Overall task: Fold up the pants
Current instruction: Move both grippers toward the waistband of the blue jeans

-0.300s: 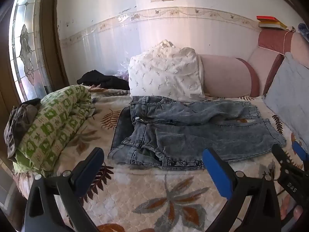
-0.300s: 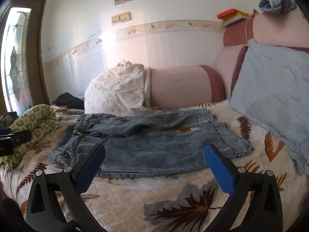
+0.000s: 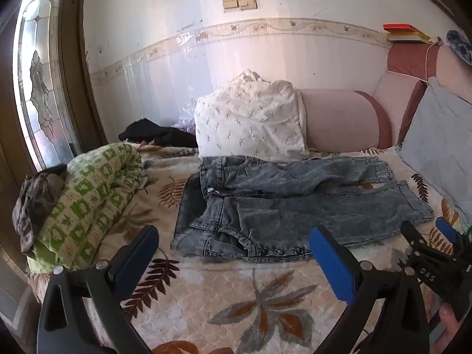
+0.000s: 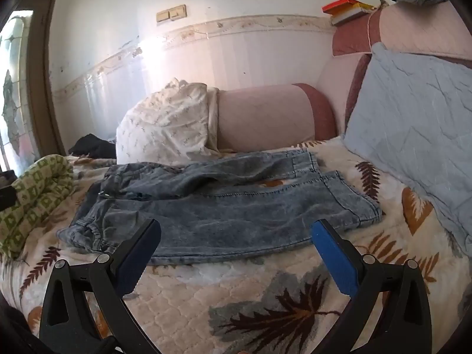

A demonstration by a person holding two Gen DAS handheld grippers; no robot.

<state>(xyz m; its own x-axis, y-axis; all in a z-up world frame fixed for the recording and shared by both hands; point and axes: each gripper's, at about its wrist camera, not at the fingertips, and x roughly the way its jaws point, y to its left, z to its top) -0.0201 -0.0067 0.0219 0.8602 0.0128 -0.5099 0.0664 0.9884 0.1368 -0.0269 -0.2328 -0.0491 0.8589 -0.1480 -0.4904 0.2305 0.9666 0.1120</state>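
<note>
Approach to the first fold. I am holding both grippers above the leaf-patterned bedspread (image 3: 206,289), short of the jeans (image 3: 295,206), which are lying spread out with the waistband toward the green rolled blanket (image 3: 97,194) and the two legs running side by side toward the grey-blue pillow (image 4: 413,124). My left gripper (image 3: 233,253) is hanging released, jaws wide apart, just before the near waistband corner; my right gripper (image 4: 236,247) is likewise released and empty, facing the near leg's long edge. Neither is touching the denim. To do this step well, I am judging that each gripper should pinch the near edge through all its layers, one at the waist, one toward the hem (image 4: 365,206), and lift evenly so the near leg lands squarely on the far one. The waistband looks bunched; smoothing may be needed first.
</note>
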